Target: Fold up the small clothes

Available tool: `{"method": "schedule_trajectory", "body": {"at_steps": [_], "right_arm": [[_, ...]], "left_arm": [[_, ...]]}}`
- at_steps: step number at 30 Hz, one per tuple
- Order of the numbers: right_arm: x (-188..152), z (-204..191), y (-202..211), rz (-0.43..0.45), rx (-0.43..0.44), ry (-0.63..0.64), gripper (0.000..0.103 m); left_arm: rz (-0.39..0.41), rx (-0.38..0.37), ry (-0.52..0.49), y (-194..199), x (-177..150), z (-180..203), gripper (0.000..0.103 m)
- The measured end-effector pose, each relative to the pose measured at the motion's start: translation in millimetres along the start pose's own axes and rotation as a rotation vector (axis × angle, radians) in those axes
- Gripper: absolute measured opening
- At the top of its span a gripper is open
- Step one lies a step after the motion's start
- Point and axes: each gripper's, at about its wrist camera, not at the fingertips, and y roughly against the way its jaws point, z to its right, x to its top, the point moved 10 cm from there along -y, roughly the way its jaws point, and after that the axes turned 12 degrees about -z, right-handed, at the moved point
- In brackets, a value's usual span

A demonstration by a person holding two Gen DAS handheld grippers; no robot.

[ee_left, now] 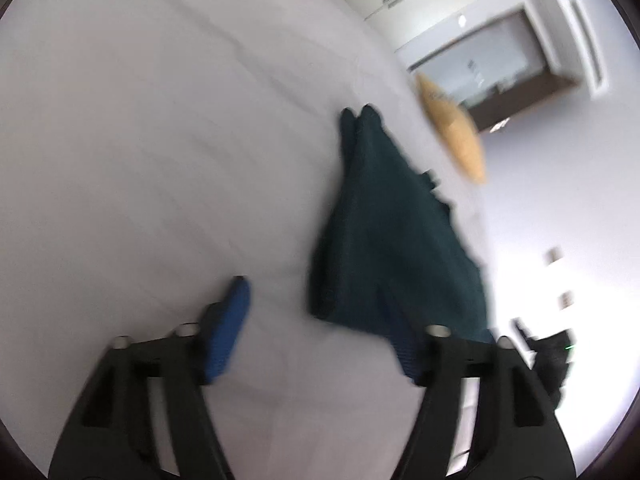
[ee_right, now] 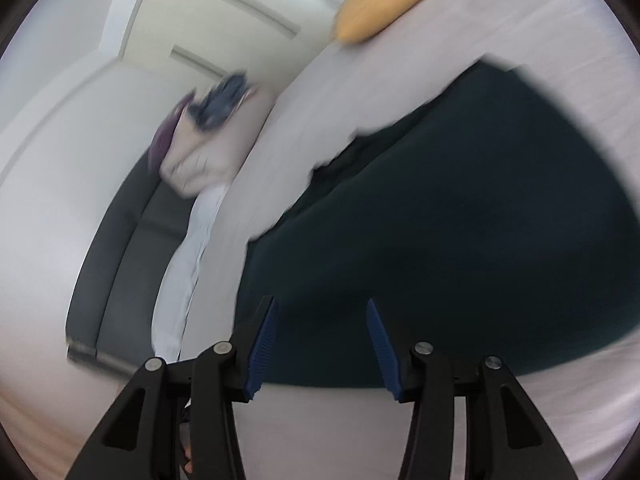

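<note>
A dark teal garment (ee_left: 392, 232) lies on the white bed sheet (ee_left: 160, 140), folded into a long shape that narrows toward its far end. My left gripper (ee_left: 320, 312) stands open just before the garment's near corner. Its left blue pad (ee_left: 228, 328) is over bare sheet, and the cloth's near edge covers the right finger's tip. In the right wrist view the same garment (ee_right: 460, 220) fills the middle and right. My right gripper (ee_right: 322, 320) hovers open over its near edge, with both blue pads (ee_right: 264, 344) apart and no cloth pinched between them.
A yellow cushion (ee_left: 452, 132) rests at the bed's far edge beyond the garment, also the yellow cushion (ee_right: 384, 4) in the right wrist view. A pale pillow with blue and purple clothes (ee_right: 216, 104) sits by the bed's side, above a dark grey panel (ee_right: 120, 260).
</note>
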Motion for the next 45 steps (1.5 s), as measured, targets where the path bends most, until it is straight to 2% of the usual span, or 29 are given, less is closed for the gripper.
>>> {"method": "schedule_trajectory", "body": {"at_steps": [1, 3, 5, 8, 11, 16, 19, 22, 25, 27, 33, 35, 41, 45], "right_arm": [[-5, -8, -9, -0.018, 0.009, 0.009, 0.050], [-8, -18, -26, -0.053, 0.014, 0.028, 0.050], [-12, -23, -39, -0.078, 0.012, 0.035, 0.050], [-9, -26, -49, -0.100, 0.036, 0.018, 0.050], [-9, -28, -54, -0.109, 0.052, 0.001, 0.050], [2, -29, -62, -0.117, 0.068, -0.011, 0.050], [6, -29, -69, -0.128, 0.072, -0.019, 0.050], [12, -31, -80, -0.139, 0.071, -0.019, 0.050], [18, -35, -87, -0.146, 0.084, -0.021, 0.050], [23, -39, -92, -0.164, 0.099, -0.017, 0.050], [27, -31, -118, -0.299, 0.067, -0.024, 0.053], [21, -18, -132, -0.351, 0.031, -0.038, 0.054], [17, -16, -137, -0.322, 0.032, 0.011, 0.053], [17, -15, -135, -0.320, 0.054, 0.013, 0.052]], "left_arm": [[-0.011, -0.028, 0.021, 1, 0, 0, 0.075], [-0.061, -0.074, 0.036, -13, 5, 7, 0.089], [-0.117, -0.111, 0.051, -27, 12, 14, 0.094], [-0.224, -0.192, 0.080, -48, 22, 24, 0.094], [-0.304, -0.234, 0.098, -70, 32, 31, 0.094], [-0.317, -0.328, 0.180, -81, 52, 33, 0.094], [-0.337, -0.340, 0.166, -86, 56, 37, 0.092], [-0.386, -0.325, 0.132, -94, 59, 43, 0.082], [-0.420, -0.324, 0.116, -102, 62, 47, 0.064], [-0.443, -0.326, 0.109, -107, 60, 48, 0.046], [-0.450, -0.292, 0.078, -109, 50, 37, 0.010], [-0.429, -0.284, 0.073, -109, 51, 37, 0.009], [-0.370, -0.242, 0.021, -105, 54, 59, 0.008], [-0.330, -0.194, -0.054, -97, 60, 95, 0.008]]}}
